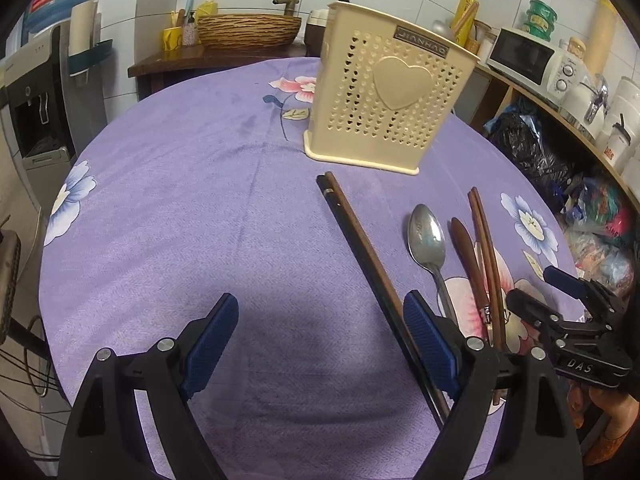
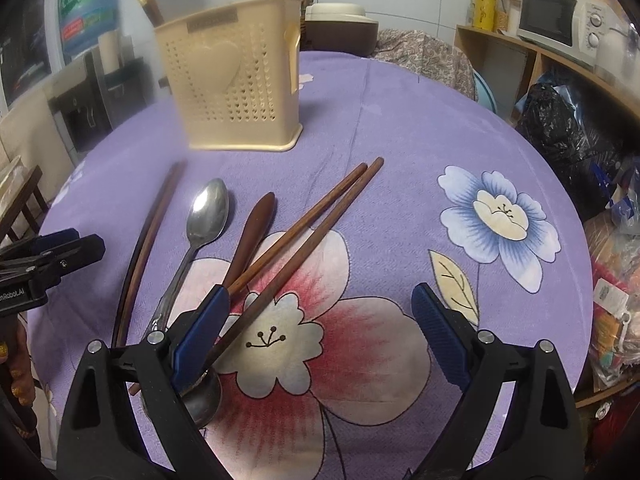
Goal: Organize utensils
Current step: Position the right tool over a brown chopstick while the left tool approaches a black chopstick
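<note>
Loose utensils (image 2: 208, 216) before cream holder (image 2: 232, 84)

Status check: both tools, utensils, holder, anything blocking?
Left tool open, empty; right tool open, empty. Chopsticks, metal spoon, wooden spoon loose on cloth. Holder upright beyond them. Path clear.

— Left gripper (image 1: 320, 344): black frame, blue ribbed pads (image 1: 212, 344), silver screws. "enRobot.AI" lettering, seen from the right.
— Right gripper (image 2: 320, 340): same build. White "DAS" lettering. Glittery gold nail polish on hand (image 2: 18, 380).
</note>
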`<state>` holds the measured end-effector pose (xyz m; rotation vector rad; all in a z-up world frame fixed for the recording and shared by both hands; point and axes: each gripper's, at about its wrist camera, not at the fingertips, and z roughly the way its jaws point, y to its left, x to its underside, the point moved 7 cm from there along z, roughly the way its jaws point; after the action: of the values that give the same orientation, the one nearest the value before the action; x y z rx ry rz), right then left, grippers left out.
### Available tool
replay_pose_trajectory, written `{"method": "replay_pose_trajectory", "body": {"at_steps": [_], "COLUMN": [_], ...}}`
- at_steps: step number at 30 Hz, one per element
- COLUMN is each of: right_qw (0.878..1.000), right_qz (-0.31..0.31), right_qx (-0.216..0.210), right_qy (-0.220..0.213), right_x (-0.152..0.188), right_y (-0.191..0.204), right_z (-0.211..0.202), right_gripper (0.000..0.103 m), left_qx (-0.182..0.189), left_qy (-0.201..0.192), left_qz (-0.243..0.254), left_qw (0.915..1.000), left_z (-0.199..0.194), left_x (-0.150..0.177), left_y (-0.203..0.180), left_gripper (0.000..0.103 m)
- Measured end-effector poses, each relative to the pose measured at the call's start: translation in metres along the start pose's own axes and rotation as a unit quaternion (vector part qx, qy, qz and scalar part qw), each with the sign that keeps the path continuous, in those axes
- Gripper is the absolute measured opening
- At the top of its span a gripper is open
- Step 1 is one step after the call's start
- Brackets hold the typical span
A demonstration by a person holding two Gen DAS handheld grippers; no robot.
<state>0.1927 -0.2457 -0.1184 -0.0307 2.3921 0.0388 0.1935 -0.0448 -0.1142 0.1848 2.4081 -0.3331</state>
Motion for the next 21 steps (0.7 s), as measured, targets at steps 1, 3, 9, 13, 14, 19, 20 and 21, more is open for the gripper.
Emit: {"method": "replay_pose_trajectory", "body": {"at_steps": [1,3,9,13,14,19,20,21], "right_qw": [1.0,1.0,0.999,0.998,0.998,0.998,0.998,0.999], "right_qz": [-0.005,-0.01,-0.01,-0.011,-0.008,0.007,0.008,0.01], "right_qx": [0.003,0.008,0.02,0.04,0.046,0.049,0.048,0.045], "right_qy": [0.005,0.01,0.031,0.041,0.044,0.035,0.033,0.03], "right_x": [0.001,0.001,0.002,0.004,0.004,0.004,0.003,0.003], "right_y": [0.003,0.005,-0.002,-0.017,-0.021,-0.032,-0.032,-0.031], "right_z": [0.003,0.005,0.012,0.009,0.008,0.0,-0.001,-0.002], "right_gripper": [0.091,0.091,0.091,0.091,0.091,0.091,0.091,0.091], "left_qx": [0.0,0.0,-0.001,-0.005,-0.006,-0.018,-0.021,-0.022], "left_qy": [0.002,0.006,0.013,0.018,0.019,0.023,0.024,0.024], "left_qz": [0.002,0.007,0.014,0.019,0.019,0.032,0.036,0.038], "left_qw": [1.0,1.0,0.9998,0.9996,0.9996,0.999,0.9988,0.9987], "left_z": [0.001,0.003,0.007,0.01,0.01,0.015,0.015,0.015], "left_x": [0.001,0.002,0.005,0.006,0.006,0.008,0.008,0.009], "left_y": [-0.002,-0.005,-0.009,-0.011,-0.011,-0.016,-0.017,-0.018], "left_gripper": [0.084,0.084,0.084,0.084,0.084,0.084,0.084,0.084]}}
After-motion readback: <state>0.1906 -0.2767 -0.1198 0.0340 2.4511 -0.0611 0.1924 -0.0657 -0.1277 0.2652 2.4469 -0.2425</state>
